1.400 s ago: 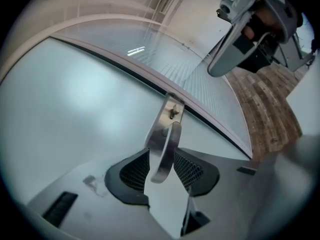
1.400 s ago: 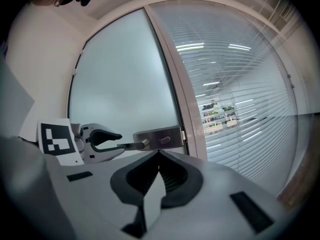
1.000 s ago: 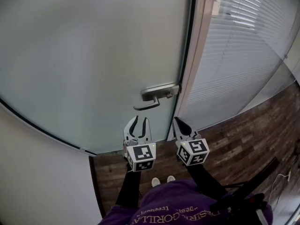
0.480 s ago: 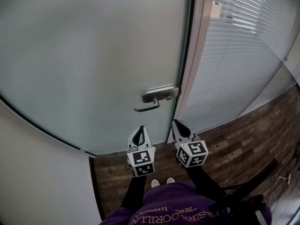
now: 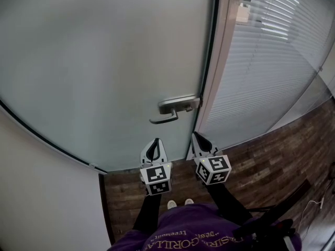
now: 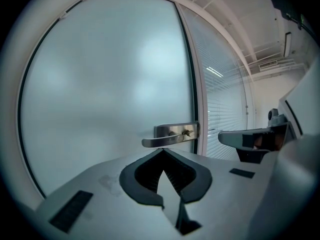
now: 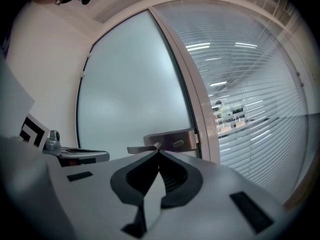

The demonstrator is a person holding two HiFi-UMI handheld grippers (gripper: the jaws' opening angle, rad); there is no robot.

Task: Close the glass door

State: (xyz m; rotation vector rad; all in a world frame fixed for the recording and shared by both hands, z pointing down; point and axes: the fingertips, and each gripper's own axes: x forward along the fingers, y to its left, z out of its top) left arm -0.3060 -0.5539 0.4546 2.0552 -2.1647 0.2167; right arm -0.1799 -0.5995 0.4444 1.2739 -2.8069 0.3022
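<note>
The left gripper (image 5: 155, 143) and right gripper (image 5: 197, 138) are squeezed shut, empty, near the glass door (image 5: 104, 61); its handle (image 5: 170, 112) sits just beyond; blinds (image 5: 272, 56) stand right.

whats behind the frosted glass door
Nothing shows through the glass door: its frosted pane hides whatever lies behind. Only through the blinds beside it do ceiling lights show.

The left gripper (image 5: 155, 141) stood with its jaws apart a second ago; now they are together, with nothing between them. It has also drawn back slightly from the door handle (image 5: 175, 109), nearer the person, and rolled a little.
</note>
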